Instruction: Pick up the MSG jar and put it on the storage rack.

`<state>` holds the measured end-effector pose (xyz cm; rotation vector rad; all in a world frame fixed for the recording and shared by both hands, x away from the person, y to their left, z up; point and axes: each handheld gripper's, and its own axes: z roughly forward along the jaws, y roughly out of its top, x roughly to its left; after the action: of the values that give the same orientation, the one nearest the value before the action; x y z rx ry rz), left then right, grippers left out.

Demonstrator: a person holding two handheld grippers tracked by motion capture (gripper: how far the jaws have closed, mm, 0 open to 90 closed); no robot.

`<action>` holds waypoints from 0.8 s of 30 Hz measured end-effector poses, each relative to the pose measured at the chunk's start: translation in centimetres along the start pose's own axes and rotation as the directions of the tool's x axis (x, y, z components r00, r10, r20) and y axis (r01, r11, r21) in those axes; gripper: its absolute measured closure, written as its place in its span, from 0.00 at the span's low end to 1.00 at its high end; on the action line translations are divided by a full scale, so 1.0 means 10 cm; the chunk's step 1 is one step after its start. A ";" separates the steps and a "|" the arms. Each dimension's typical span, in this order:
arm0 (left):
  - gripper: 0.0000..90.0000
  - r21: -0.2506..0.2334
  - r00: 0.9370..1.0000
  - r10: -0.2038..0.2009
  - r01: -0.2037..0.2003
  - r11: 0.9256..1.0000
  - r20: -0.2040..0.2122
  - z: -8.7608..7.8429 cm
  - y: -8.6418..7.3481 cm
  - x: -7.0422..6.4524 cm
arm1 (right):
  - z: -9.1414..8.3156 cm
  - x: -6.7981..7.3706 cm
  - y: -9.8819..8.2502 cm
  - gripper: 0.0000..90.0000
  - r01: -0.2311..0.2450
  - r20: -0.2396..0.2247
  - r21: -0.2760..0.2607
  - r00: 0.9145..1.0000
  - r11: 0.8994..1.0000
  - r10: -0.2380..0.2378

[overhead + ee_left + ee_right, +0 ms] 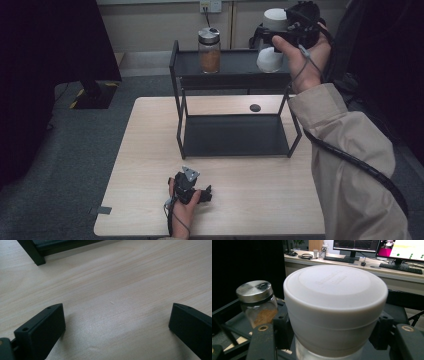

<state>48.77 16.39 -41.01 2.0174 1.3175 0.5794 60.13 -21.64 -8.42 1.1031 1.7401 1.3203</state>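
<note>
White-lidded jar (335, 305) clamped between right claw (272, 37) jaws, seemingly above rack shelf (235, 62)

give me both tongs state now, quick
Left tongs: open, empty, resting on the table.
Right tongs: shut on the white-lidded jar.

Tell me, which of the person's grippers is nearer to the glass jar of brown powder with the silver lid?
Right. The right gripper holds a white-lidded jar beside the glass jar over the shelf's top; the left gripper rests on the table's near edge.
</note>
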 end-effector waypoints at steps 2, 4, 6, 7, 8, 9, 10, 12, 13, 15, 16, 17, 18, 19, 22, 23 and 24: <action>0.00 0.000 1.000 0.000 0.000 1.000 0.000 0.00 0.00 0.00 | 0.09 0.01 0.00 0.39 -0.005 0.002 0.002 1.000 1.000 0.005; 0.00 0.000 1.000 0.000 0.000 1.000 0.000 0.00 0.00 0.00 | 0.17 0.02 0.01 0.39 0.000 0.004 0.007 1.000 1.000 0.000; 0.00 0.000 1.000 0.000 0.000 1.000 0.000 0.00 0.00 0.00 | 0.23 0.04 0.01 0.39 0.002 0.008 0.008 1.000 1.000 -0.002; 0.00 0.000 1.000 0.000 0.000 1.000 0.000 0.00 0.00 0.00 | 0.27 0.05 0.02 0.39 0.002 0.007 0.011 1.000 1.000 -0.002; 0.00 0.000 1.000 0.000 0.000 1.000 0.000 0.00 0.00 0.00 | 0.30 0.05 0.01 0.39 0.000 0.004 0.011 1.000 1.000 0.000; 0.00 -0.001 1.000 0.000 0.000 1.000 0.000 0.00 0.00 0.00 | 0.32 0.04 0.01 0.39 0.000 0.000 0.013 1.000 1.000 0.000; 0.00 0.000 1.000 0.000 0.000 1.000 0.000 0.00 0.00 0.00 | 0.36 0.04 0.00 0.39 -0.003 -0.002 0.019 1.000 1.000 0.003; 0.00 0.000 1.000 0.000 0.000 1.000 0.000 0.00 0.00 0.00 | 0.41 0.05 -0.01 0.39 -0.002 -0.002 0.022 1.000 1.000 0.002; 0.00 0.000 1.000 0.000 0.000 1.000 0.000 0.00 0.00 0.00 | 0.43 0.06 -0.02 0.39 0.001 0.001 0.025 1.000 1.000 -0.001; 0.00 0.000 1.000 0.000 0.000 1.000 0.000 0.00 0.00 0.00 | 0.47 0.06 -0.03 0.39 0.001 -0.001 0.030 1.000 1.000 -0.001; 0.00 0.000 1.000 0.000 0.000 1.000 0.000 0.00 0.00 0.00 | 0.49 0.05 -0.04 0.39 -0.001 -0.003 0.033 1.000 0.999 0.001; 0.00 0.000 1.000 0.000 0.000 1.000 0.000 0.00 0.00 0.00 | 0.50 0.05 -0.04 0.39 -0.003 -0.003 0.036 1.000 0.999 0.003; 0.00 0.000 1.000 0.000 0.000 1.000 0.000 0.00 0.00 0.00 | 0.51 0.05 -0.04 0.39 -0.003 -0.004 0.041 1.000 0.999 0.003; 0.00 0.000 1.000 0.000 0.000 1.000 0.000 0.00 0.00 0.00 | 0.52 0.05 -0.05 0.39 -0.005 -0.005 0.042 1.000 0.999 0.006; 0.00 0.000 1.000 0.000 0.000 1.000 -0.001 0.00 0.00 0.00 | 0.54 0.03 -0.07 0.39 -0.018 -0.009 0.046 1.000 0.999 0.019; 0.00 -0.001 1.000 0.000 0.000 1.000 -0.001 0.00 0.00 0.00 | 0.54 0.03 -0.08 0.39 -0.020 -0.009 0.041 1.000 0.999 0.020; 0.00 -0.001 1.000 0.000 0.000 1.000 -0.001 0.00 0.00 0.00 | 0.55 0.02 -0.08 0.39 -0.022 -0.009 0.040 1.000 0.999 0.022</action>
<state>48.77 16.38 -41.03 2.0167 1.3176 0.5810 64.69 -19.39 -10.59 1.1429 1.7727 1.3110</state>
